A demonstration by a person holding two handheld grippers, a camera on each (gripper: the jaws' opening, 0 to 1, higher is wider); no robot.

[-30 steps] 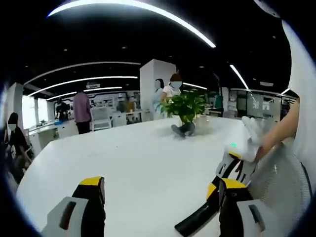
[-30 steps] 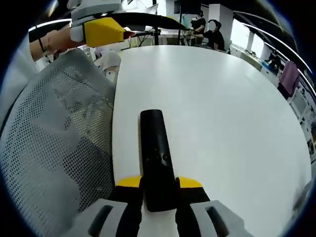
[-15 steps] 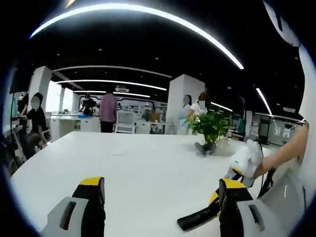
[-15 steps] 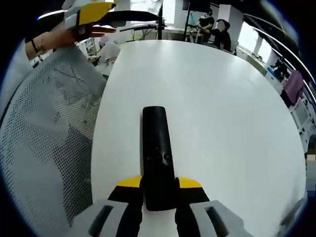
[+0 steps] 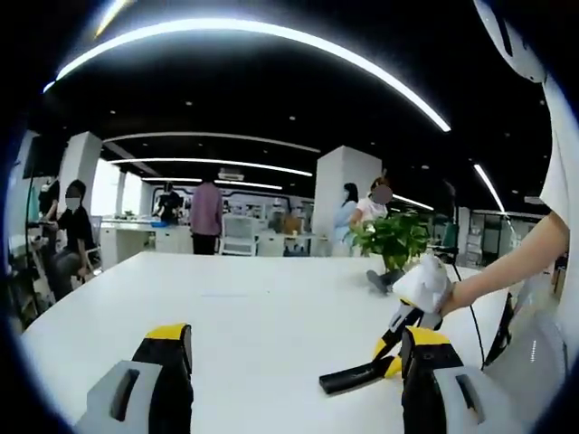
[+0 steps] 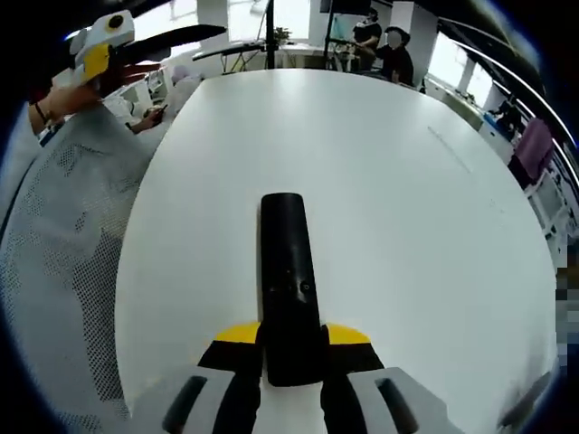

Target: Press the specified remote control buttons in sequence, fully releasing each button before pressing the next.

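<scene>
As people stood and sat in the open-plan office behind, the right gripper (image 6: 289, 357) held a long black plastic remote control (image 6: 288, 271) at its near end, yellow-tipped jaws closed against both sides, the remote's far end reaching out over the broad white table (image 6: 398, 199). Seen from the left gripper view, that remote (image 5: 351, 375) slanted just above the tabletop (image 5: 244, 307), gripped by the right gripper (image 5: 391, 348) in the person's white-gloved hand (image 5: 423, 285). The left gripper (image 5: 294, 357) hovered over the table with its jaws spread wide and nothing between them. A leafy green potted plant (image 5: 391, 244) stood farther along the table, and a grey mesh chair back (image 6: 54, 262) sat beside its edge.
</scene>
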